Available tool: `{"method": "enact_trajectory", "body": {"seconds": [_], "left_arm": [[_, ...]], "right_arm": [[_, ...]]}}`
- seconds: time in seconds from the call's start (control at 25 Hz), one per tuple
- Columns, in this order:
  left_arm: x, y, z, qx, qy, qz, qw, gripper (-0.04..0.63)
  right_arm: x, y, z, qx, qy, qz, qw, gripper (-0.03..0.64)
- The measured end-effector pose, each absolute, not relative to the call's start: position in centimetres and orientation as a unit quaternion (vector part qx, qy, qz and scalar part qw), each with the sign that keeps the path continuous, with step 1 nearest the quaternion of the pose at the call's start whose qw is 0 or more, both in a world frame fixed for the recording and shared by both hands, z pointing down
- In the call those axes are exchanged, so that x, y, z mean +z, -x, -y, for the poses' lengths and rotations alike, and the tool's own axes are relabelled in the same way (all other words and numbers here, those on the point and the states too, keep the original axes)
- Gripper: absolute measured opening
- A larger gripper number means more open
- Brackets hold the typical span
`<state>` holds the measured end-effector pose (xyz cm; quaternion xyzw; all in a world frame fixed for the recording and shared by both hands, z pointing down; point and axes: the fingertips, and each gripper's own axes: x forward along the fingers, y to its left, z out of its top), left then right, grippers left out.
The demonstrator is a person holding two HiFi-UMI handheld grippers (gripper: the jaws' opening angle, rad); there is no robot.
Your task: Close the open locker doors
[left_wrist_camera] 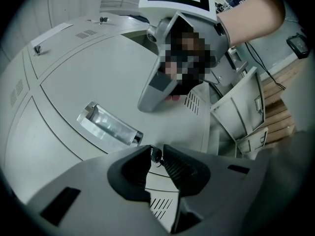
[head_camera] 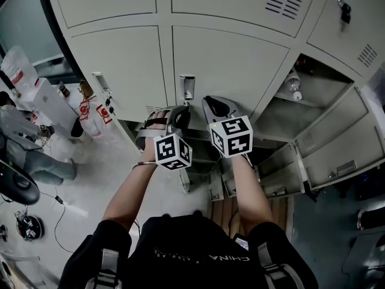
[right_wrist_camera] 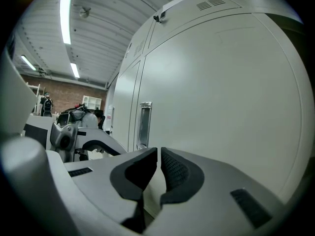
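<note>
The grey plastic left gripper [left_wrist_camera: 156,154] holds its jaws closed on a small dark key [left_wrist_camera: 157,157] at their tips. The grey plastic right gripper [right_wrist_camera: 159,154] has its jaws together with nothing between them. Both bare forearms [head_camera: 133,191] reach forward.

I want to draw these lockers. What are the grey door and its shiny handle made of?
The locker door looks like painted sheet metal: flat, matte pale grey, with punched vent slots. Its recessed handle looks like polished or chromed metal, since it mirrors light.
</note>
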<state>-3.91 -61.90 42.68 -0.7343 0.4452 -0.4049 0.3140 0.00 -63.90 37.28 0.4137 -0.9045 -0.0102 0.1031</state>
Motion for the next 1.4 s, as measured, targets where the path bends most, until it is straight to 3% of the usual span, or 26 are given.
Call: {"method": "enact_trajectory", "body": {"seconds": [0.68, 1.4], "left_arm": [[42.8, 4.1, 62.7, -0.368, 0.734, -0.506, 0.265, 0.055], [42.2, 5.2, 62.9, -0.069, 0.831, -0.55, -0.034, 0.054]], "right_arm": [[37.2, -0.5, 63.9, -0.003, -0.419, 0.903, 0.098, 0.049], [37.1, -0.4, 63.9, 0.01, -0.428, 0.898, 0.097, 0.049]]}}
